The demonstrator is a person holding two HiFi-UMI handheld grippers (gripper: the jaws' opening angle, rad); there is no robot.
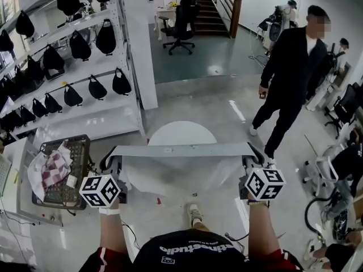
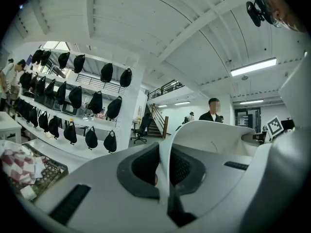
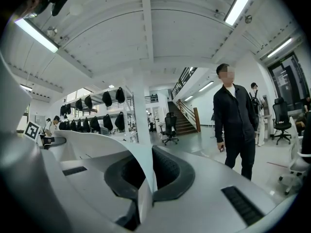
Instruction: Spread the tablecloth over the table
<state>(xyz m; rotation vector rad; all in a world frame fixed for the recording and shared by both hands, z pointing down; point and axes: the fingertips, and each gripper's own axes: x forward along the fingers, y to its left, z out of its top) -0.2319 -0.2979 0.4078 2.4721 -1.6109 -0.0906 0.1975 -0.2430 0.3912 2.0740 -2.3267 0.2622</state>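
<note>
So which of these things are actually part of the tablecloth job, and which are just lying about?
Part of the job: tablecloth, pinched by left gripper and right gripper; round white table beyond it.
Just about: basket of cloths, black bags on shelves, office chair, person in black.

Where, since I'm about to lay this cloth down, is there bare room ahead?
The round table just beyond the held tablecloth shows a bare top; open floor lies between it and the standing person. Crowded: basket and shelves at left, chairs at right.
</note>
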